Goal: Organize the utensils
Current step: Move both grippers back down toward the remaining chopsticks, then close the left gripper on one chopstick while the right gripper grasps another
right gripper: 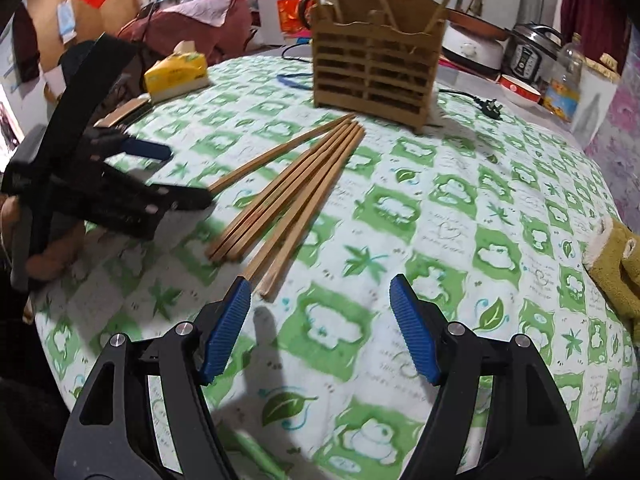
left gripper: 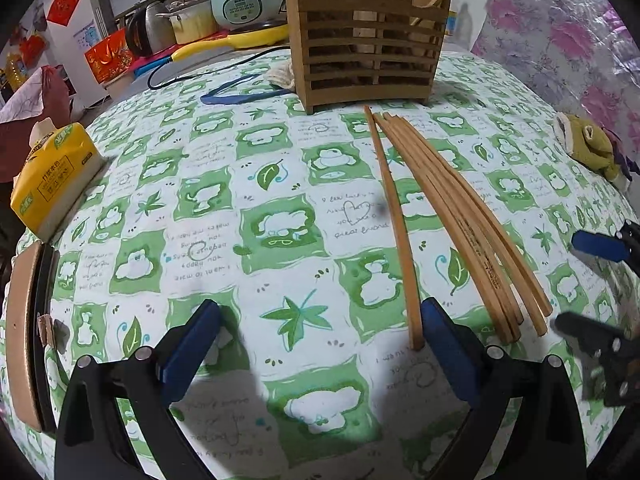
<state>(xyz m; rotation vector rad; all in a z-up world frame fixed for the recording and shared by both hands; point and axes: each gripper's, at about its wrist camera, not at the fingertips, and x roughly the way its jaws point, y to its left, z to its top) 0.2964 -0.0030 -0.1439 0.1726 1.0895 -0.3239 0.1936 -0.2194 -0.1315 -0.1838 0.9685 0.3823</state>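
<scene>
Several wooden chopsticks lie in a loose bundle on the green-and-white tablecloth, in front of a slatted wooden holder. One single chopstick lies apart on their left. My left gripper is open wide above the cloth, and the single chopstick's near end sits just inside its right pad. In the right wrist view my right gripper is open with nothing between its pads. The bundle ends just beside its left pad. The holder has a few chopsticks standing in it. The left gripper hangs over the single chopstick's end.
A yellow tissue pack sits at the table's left edge and an olive plush glove at the right. A blue band and a black cord lie beside the holder. A rice cooker, pots and a plug stand behind.
</scene>
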